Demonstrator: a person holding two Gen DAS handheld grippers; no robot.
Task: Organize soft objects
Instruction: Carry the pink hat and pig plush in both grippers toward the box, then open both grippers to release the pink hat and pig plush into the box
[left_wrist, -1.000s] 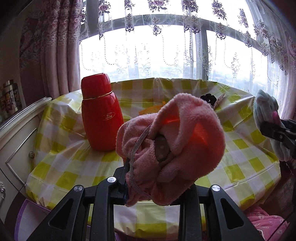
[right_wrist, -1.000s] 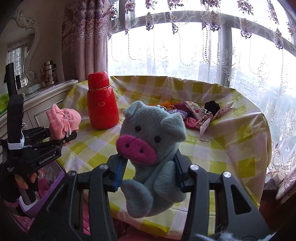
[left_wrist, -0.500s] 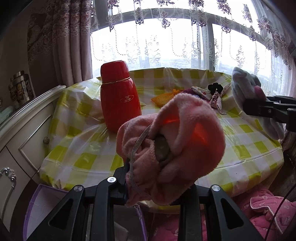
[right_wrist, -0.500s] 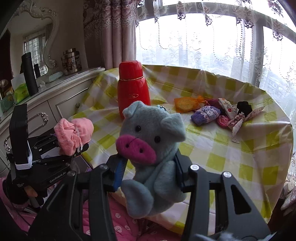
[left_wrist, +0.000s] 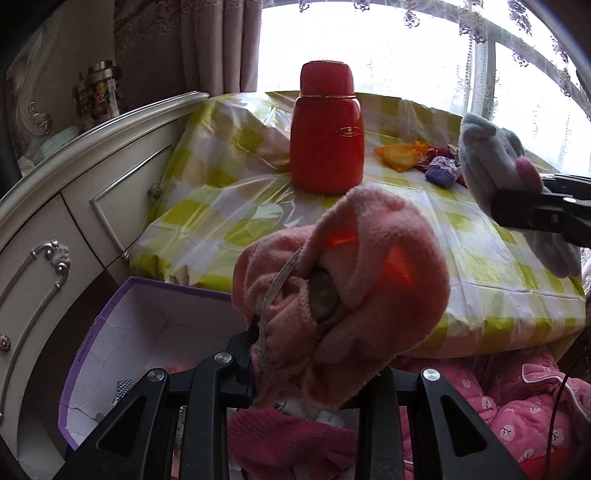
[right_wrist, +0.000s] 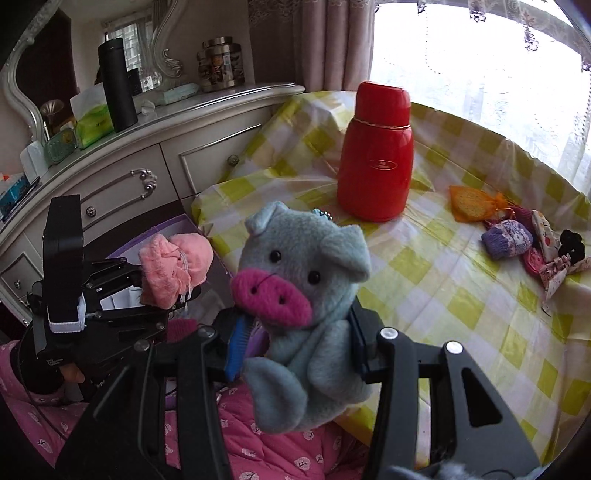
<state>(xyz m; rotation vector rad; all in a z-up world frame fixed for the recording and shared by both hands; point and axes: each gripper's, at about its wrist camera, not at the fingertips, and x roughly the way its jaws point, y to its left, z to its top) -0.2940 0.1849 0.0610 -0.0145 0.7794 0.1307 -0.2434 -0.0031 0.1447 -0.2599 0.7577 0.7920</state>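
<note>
Left wrist view shows the left tongs (left_wrist: 314, 373) clenched on a pink fleece bundle (left_wrist: 343, 291), which hangs in the air above an open purple box (left_wrist: 110, 350); the box stands on the floor below the edge of the surface (left_wrist: 480, 266), beside a white dresser (left_wrist: 74, 221). I judge the bundle is held there because the box is the place for collecting the soft things; a dark pink knitted thing (left_wrist: 288, 439) and some patterned cloth already lie low in it. Right wrist view shows the right tongs (right_wrist: 299, 354) clenched on a grey toy pig (right_wrist: 306, 295), gripped at the body so that the head with its pink snout stands free above the fingers (right_wrist: 236, 343); the pig hangs over the near edge of the surface, close to the box but not yet above it, as far as I can tell. Farther out on the yellow checked cloth stands a red flask (right_wrist: 376, 155), upright, and well apart from it lies a small group of soft things: an orange pouch (right_wrist: 472, 203), a purple knitted piece (right_wrist: 506, 240) and some patterned ribbons (right_wrist: 554, 258); these wait on the surface, so the task seems about half done.

Compared with one second ago, both tongs have drawn back from the surface and turned to the left; the box, then only a corner at the lower edge, now fills the lower left of the left view; the grip on both things has not changed.
</note>
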